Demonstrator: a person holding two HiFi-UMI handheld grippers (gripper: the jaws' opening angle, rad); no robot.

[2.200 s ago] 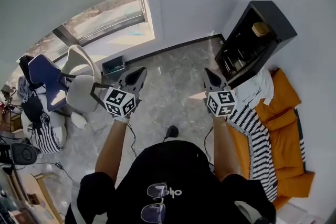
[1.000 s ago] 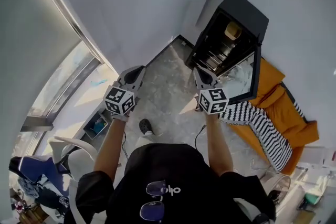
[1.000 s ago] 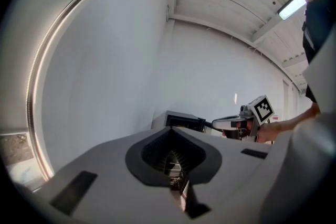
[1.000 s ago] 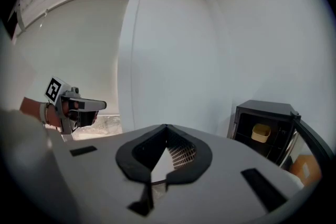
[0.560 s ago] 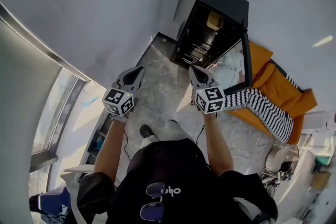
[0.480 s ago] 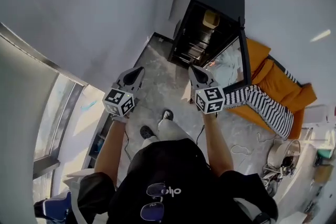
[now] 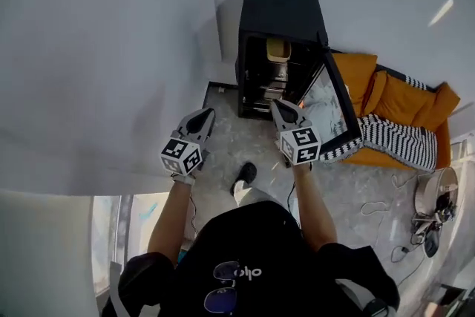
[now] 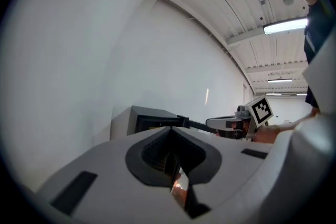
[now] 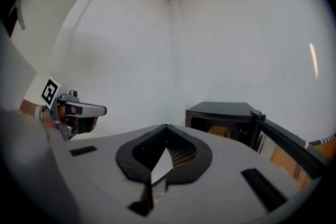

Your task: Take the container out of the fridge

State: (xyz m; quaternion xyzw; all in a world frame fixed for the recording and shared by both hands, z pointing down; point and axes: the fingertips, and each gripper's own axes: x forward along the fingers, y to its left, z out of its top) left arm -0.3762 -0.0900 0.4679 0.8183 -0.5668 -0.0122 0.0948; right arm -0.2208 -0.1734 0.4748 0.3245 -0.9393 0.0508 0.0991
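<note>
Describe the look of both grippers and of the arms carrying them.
The left gripper and right gripper match: pale grey shells tapering to a point, with dark ribbed fingers inside. Each has at its rear a white cube printed with black square markers. A thin dark cable seems to trail from each. The person wears a black short-sleeved top with white print.

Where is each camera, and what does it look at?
Head view: on the person's head, looking down at floor, open fridge, both arms, left tool, right tool.
Left gripper view: on the left tool, looking along its closed jaws at the fridge; right tool shows.
Right gripper view: on the right tool, facing the fridge and yellow container; left tool shows.
Shared: all see the fridge.
</note>
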